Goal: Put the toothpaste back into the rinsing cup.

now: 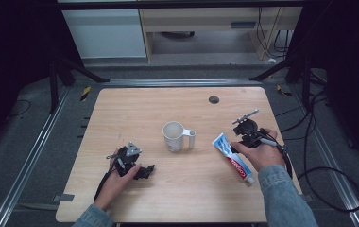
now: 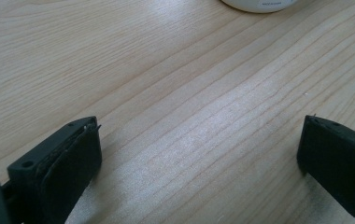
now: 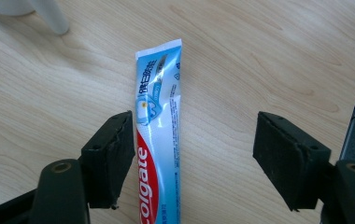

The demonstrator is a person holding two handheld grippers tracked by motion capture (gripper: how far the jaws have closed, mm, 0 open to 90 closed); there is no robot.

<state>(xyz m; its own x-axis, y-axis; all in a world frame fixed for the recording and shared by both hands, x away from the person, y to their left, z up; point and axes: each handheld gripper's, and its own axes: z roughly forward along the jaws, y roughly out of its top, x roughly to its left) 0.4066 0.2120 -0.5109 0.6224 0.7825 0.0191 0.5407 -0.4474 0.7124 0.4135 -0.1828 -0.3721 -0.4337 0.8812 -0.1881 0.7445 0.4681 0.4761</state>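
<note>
Item 1, table (image 1: 121, 109): pale wood top, a small dark round grommet (image 1: 214, 99) near its far edge.

Item 2, mug (image 1: 174, 136): white, upright near the table's middle, handle turned toward my right side. In the left gripper view I see its base (image 2: 259, 4) at the top edge.

Item 3, toothpaste tube (image 1: 233, 158): blue, white and red, lying flat on the wood to the right of the mug, crimped end pointing toward the mug (the cap end sits nearest the person). In the right gripper view the tube (image 3: 159, 140) runs up between the jaws, lying close against the left-hand pad.

Item 4, right gripper (image 3: 194, 154): I log the jaws as spread wide, straddling the tube and gripping nothing; the other pad stands well apart from it. From above, the right gripper (image 1: 251, 132) sits over the tube.

Item 5, left gripper (image 2: 199, 154): jaws spread wide over bare wood, empty. From above, the left gripper (image 1: 137, 165) rests low, left of the mug.
</note>
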